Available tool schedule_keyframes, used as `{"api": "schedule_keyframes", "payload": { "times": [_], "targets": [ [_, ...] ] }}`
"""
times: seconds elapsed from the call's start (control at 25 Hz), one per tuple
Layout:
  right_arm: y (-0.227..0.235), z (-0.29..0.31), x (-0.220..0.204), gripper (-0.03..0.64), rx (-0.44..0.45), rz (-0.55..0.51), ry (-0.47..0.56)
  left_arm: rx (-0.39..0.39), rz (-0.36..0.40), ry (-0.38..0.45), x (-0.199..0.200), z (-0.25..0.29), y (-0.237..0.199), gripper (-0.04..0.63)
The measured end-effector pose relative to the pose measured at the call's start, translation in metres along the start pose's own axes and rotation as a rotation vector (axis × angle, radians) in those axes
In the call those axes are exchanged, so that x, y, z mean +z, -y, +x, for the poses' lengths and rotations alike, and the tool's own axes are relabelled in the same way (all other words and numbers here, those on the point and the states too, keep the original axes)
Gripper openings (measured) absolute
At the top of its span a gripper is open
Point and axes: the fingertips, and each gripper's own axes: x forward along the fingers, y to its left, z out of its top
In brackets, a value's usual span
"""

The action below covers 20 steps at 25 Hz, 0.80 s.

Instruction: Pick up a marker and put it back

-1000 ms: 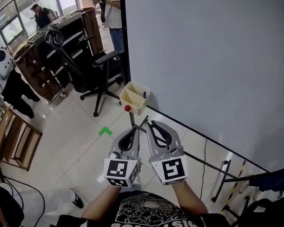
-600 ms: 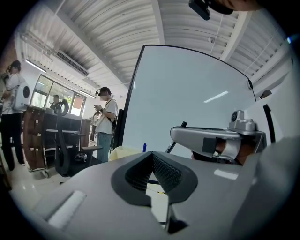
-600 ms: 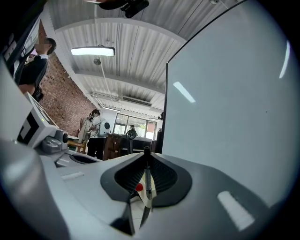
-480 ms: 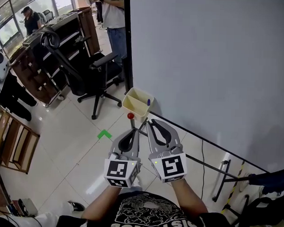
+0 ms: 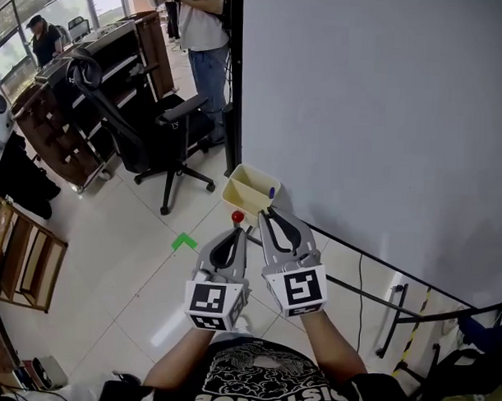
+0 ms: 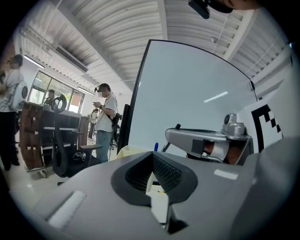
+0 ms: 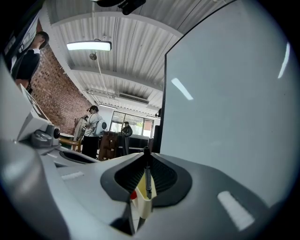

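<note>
Your right claw point(image 5: 269, 213) is now just beside the yellow bin point(image 5: 243, 185), closer than before. The blue marker point(image 5: 271, 192) stands inside the bin, untouched. Your right claw and your left claw point(image 5: 236, 233) are both clenched on nothing, so the pickup can start.

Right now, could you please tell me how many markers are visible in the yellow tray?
1: a blue marker stands in the yellow tray, on the whiteboard side. The red round thing by its near corner may be another; more could lie hidden inside.
</note>
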Motion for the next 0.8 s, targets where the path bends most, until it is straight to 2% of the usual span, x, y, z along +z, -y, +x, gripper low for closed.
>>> {"api": "schedule_keyframes", "payload": {
  "times": [0.4, 0.8],
  "targets": [
    [0.000, 0.024, -0.025, 0.036, -0.004, -0.004, -0.073, 0.001, -0.006, -0.007, -0.004, 0.014, -0.023, 0.004],
    [-0.002, 0.029, -0.059, 0.037, 0.004, -0.001, -0.159, -0.005, -0.014, -0.018, -0.008, 0.019, -0.024, 0.005]
  ]
}}
